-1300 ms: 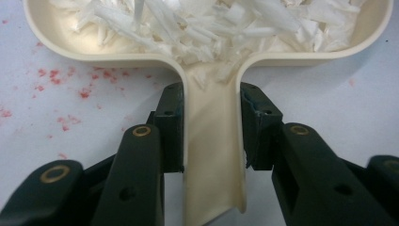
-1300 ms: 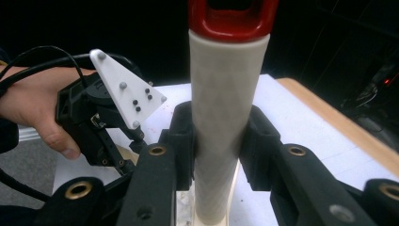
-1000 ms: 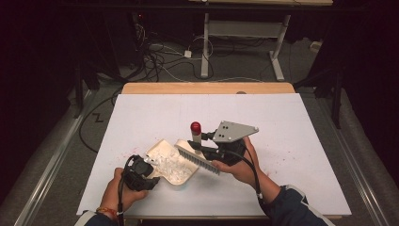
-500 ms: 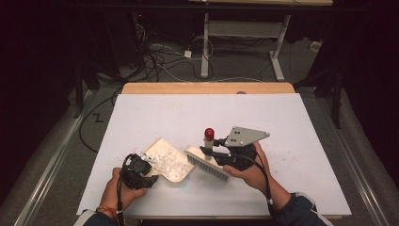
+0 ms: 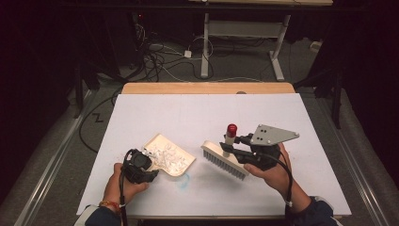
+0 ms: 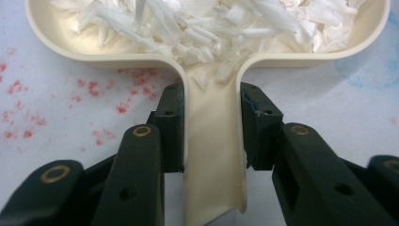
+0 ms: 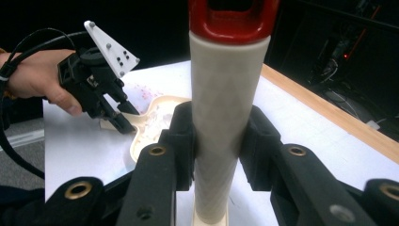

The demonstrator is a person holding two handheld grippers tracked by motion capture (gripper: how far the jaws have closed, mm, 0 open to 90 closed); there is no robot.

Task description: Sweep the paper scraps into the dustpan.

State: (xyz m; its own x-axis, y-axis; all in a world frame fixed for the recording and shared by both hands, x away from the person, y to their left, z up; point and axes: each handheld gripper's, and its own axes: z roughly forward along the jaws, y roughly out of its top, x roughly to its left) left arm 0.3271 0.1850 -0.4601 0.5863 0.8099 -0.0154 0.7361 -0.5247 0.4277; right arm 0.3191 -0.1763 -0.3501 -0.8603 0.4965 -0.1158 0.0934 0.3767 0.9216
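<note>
With the left gripper (image 5: 149, 169) pinching the handle of the shred-filled dustpan (image 5: 170, 157) just ahead of its jaws, the right gripper (image 5: 234, 151) clamps the brush (image 5: 224, 159) handle (sweeping seems finished), so emptying likely follows.

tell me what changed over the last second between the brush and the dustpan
The right gripper, shut on the brush handle, carried the brush rightward, away from the dustpan; earlier its bristles sat at the pan's edge, now bare table shows between them. The left gripper stayed clamped on the dustpan's handle, and the pan with its white scraps kept its place.
</note>
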